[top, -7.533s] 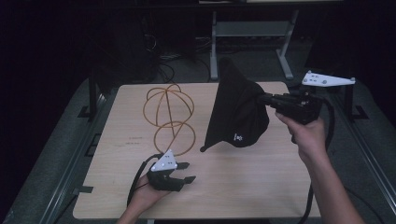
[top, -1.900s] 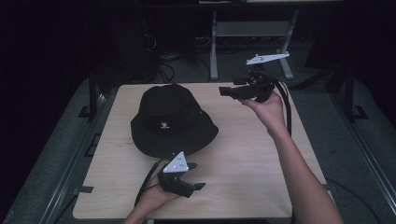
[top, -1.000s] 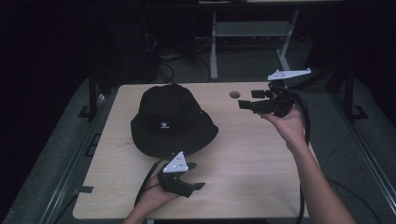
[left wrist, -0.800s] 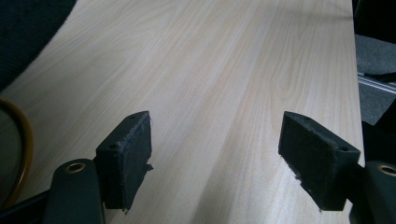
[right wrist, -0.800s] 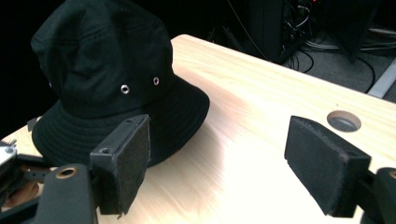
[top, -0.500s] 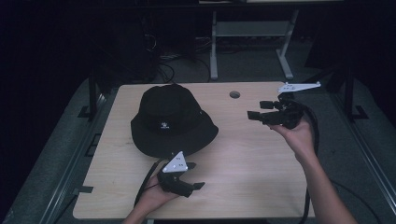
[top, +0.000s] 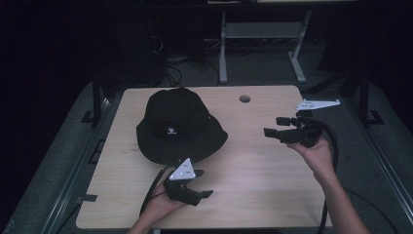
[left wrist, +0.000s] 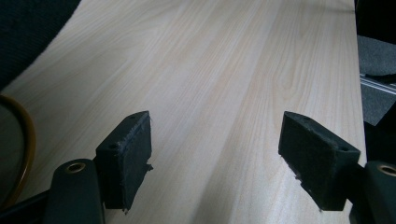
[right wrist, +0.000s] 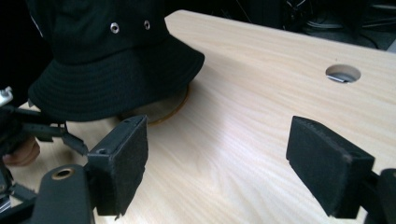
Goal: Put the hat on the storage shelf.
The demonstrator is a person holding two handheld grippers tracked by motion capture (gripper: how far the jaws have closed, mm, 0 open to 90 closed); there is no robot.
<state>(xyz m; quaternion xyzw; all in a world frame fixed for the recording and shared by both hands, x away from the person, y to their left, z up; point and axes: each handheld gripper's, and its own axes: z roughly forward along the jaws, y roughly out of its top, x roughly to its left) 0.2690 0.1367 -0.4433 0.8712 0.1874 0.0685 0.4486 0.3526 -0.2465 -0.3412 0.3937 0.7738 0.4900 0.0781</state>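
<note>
A black bucket hat (top: 179, 124) lies crown up on the left half of the wooden table (top: 258, 170); its eyelets and brim show in the right gripper view (right wrist: 112, 60). An orange ring (right wrist: 173, 108) peeks from under the brim, and its curve shows at the left edge of the left gripper view (left wrist: 24, 140). My left gripper (top: 203, 183) rests on the table just in front of the hat, open and holding nothing (left wrist: 217, 158). Held above the table's right side, my right gripper (top: 273, 126) points toward the hat, open with nothing between its pads (right wrist: 217, 154).
A round cable hole (top: 245, 98) sits near the table's far edge, also in the right gripper view (right wrist: 343, 73). Grey carpet strips (top: 87, 131) and rails flank the table. A metal stand (top: 258, 34) and cables are behind it.
The right gripper, which earlier held the hat up, has let it down over the orange ring and drawn back to the right and nearer. The left gripper has stayed put.
</note>
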